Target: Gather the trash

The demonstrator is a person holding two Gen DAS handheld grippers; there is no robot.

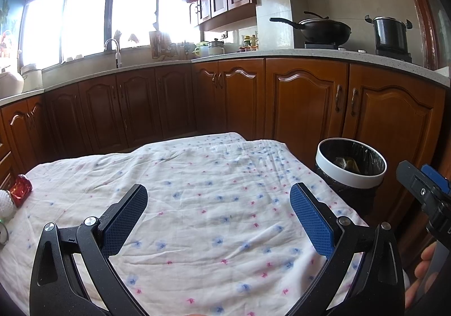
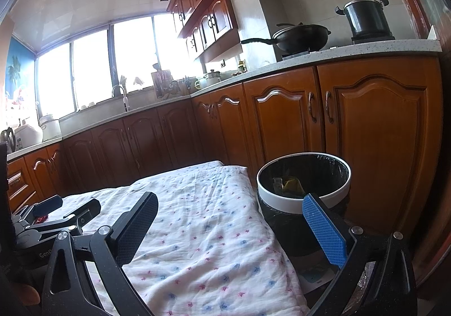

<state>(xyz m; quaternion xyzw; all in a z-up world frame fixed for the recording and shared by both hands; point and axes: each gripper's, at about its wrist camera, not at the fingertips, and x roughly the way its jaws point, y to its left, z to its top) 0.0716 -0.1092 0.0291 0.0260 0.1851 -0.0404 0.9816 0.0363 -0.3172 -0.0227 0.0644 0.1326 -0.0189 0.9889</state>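
A red shiny wrapper (image 1: 20,190) lies at the far left edge of the table, next to a white bumpy ball (image 1: 5,204). My left gripper (image 1: 218,217) hovers open over the flowered cloth (image 1: 211,175), well to the right of the wrapper, with nothing between its fingers. A white-rimmed bin (image 1: 351,175) with a black liner stands beside the table's right end and holds yellowish trash (image 2: 290,185). My right gripper (image 2: 229,227) is open and empty over the table's right edge, with its blue pad in front of the bin (image 2: 303,200). The left gripper (image 2: 76,203) shows at the far left of the right wrist view.
Wooden cabinets (image 1: 304,101) run close behind the table and bin. A wok (image 1: 321,30) and a pot (image 1: 390,32) sit on the counter above. A sink tap (image 1: 114,51) stands under the bright window. A hand (image 1: 422,268) shows at the lower right.
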